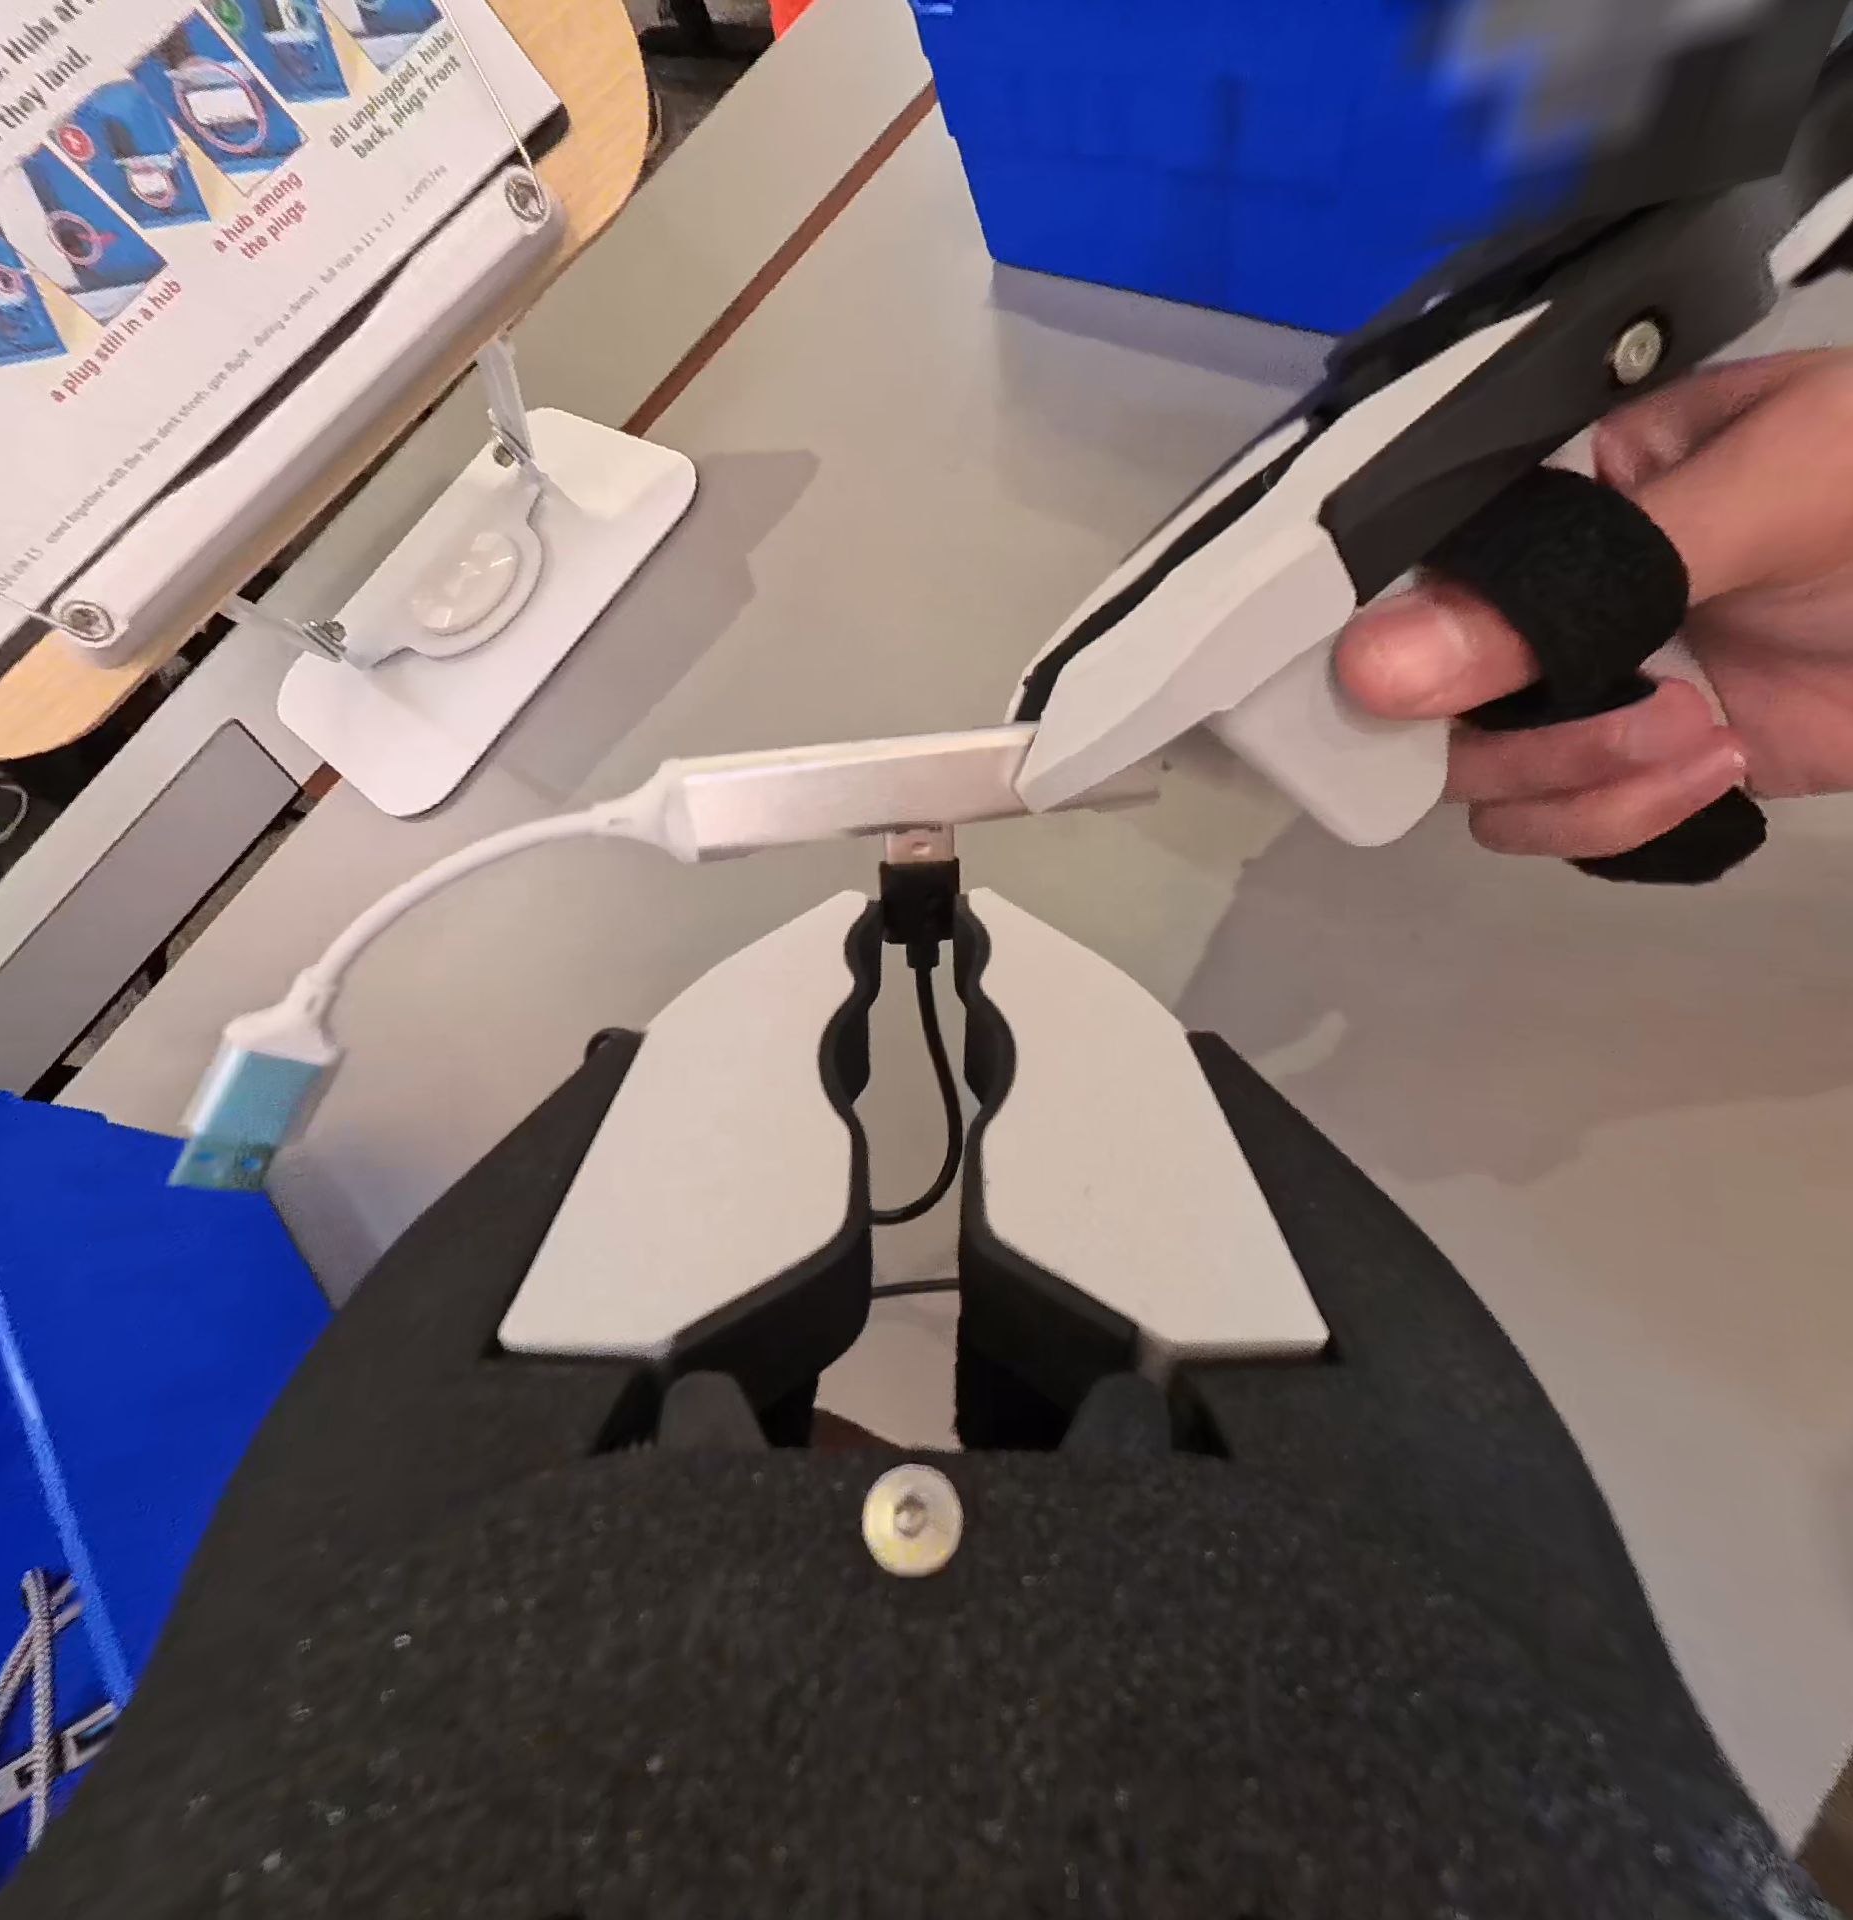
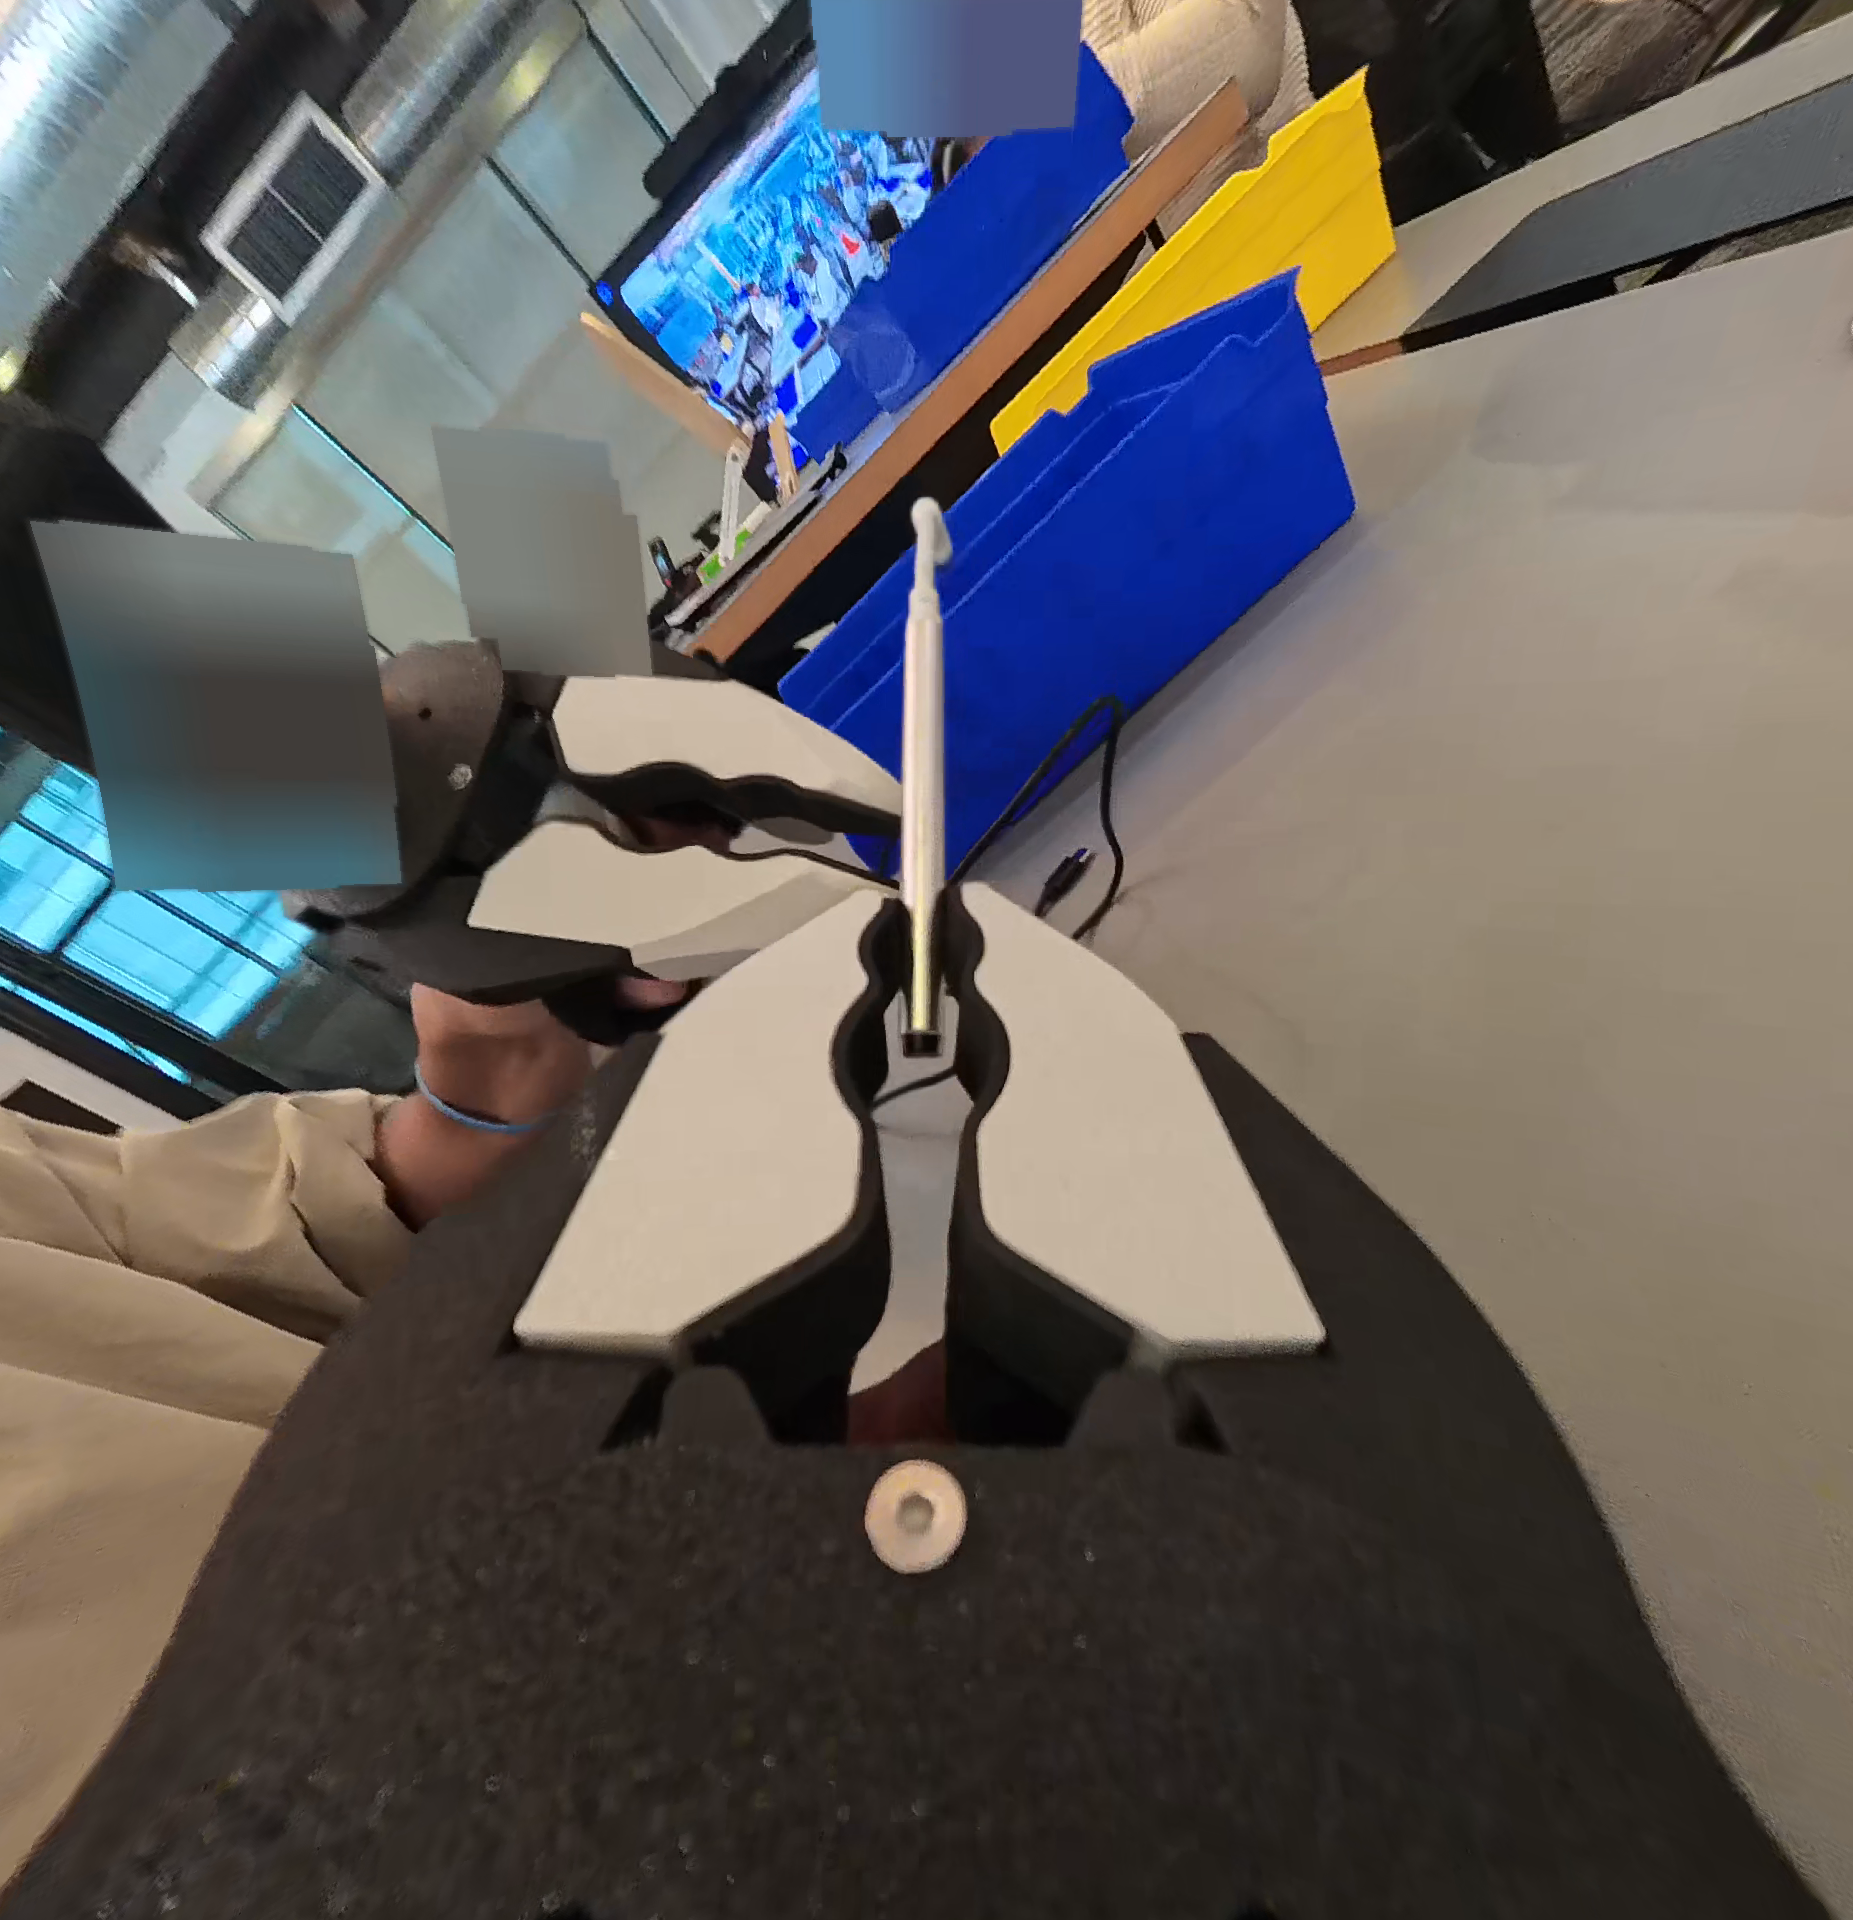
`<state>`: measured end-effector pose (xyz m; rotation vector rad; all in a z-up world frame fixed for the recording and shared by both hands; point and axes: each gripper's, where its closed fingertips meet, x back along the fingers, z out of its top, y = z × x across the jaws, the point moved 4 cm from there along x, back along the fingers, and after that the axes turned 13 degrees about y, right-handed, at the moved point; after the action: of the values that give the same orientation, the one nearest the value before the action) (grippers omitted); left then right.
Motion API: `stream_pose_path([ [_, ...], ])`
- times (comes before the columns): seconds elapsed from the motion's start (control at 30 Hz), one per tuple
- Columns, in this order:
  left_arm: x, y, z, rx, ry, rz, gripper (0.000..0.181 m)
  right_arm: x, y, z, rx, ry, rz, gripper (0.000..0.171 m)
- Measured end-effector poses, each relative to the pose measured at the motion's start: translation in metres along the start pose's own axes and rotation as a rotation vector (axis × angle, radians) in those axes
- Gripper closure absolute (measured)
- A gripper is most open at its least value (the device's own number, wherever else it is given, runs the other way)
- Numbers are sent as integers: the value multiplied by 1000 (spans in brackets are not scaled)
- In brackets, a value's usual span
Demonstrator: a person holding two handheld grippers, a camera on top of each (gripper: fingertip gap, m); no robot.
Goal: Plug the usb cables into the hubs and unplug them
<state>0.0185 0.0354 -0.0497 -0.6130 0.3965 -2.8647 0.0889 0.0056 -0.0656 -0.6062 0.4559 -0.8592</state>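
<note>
My left gripper [image 1: 917,906] is shut on a black USB plug [image 1: 915,883], whose metal tip meets the underside of a silver USB hub [image 1: 849,784]. The plug's black cable [image 1: 943,1101] hangs down between the fingers. My right gripper [image 1: 1047,774] comes in from the right and is shut on the hub's end, held level above the table. The hub's white lead [image 1: 402,914] curves down to a blue-tipped plug [image 1: 252,1101]. In the right wrist view the right gripper [image 2: 922,914] clamps the hub [image 2: 922,748] edge-on, and the left gripper [image 2: 880,831] meets it from the left.
A blue bin [image 1: 1213,145] stands at the back right, another blue bin [image 1: 91,1403] with braided cables at the front left. An instruction sheet on a white stand [image 1: 465,623] sits at the back left. A yellow bin [image 2: 1265,239] lies beyond the blue bin [image 2: 1109,561]. The grey table [image 1: 1473,1091] spreads to the right. My left and right fingertips are right by each other.
</note>
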Motion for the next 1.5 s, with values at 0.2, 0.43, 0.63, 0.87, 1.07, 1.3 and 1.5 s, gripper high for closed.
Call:
stream_pose_path([
  [0.2,7,-2,0,-93,59,42,164,2,2,4,-216,100,61,164],
  [0.43,6,-5,-6,-31,101,-32,153,0,-2,3,-314,107,103,164],
  [0.63,6,-4,-5,-67,109,-31,176,-2,-3,2,-349,108,118,164],
  [0.87,6,-4,-6,-36,73,-37,176,-2,-5,6,-300,101,130,160],
  [1.07,7,-8,-9,19,30,-33,177,2,-11,5,209,39,25,136],
  [1.3,5,-4,-10,115,-5,-83,177,1,-7,-4,889,-112,-203,139],
  [1.5,4,0,-9,79,-23,-78,177,0,-11,-3,953,-62,-232,152],
])
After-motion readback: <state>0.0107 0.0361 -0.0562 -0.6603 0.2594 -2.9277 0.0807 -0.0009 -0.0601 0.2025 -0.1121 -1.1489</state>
